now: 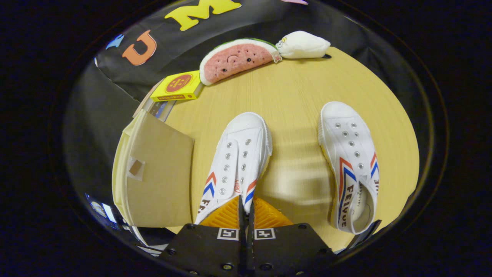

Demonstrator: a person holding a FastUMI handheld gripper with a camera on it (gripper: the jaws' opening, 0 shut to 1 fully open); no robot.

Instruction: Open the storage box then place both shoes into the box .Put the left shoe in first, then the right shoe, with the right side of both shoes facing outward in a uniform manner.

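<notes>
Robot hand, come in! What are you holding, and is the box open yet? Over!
Gripper jaws shut on near shoe. Other shoe loose on the table, to the right. Storage box left of the jaws, lid closed. Nothing between shoe and box.

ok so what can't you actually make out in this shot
- Heel of the near shoe: gripper view, covered by the claw, whose fingers are pressed together. Whether they pinch the shoe is unclear.
- Storage box: lid down, inside hidden.
- Items under the yellow box: mostly covered by it and the storage box.
- Far shoe: its heel end is partly cut off by a dark object.
</notes>
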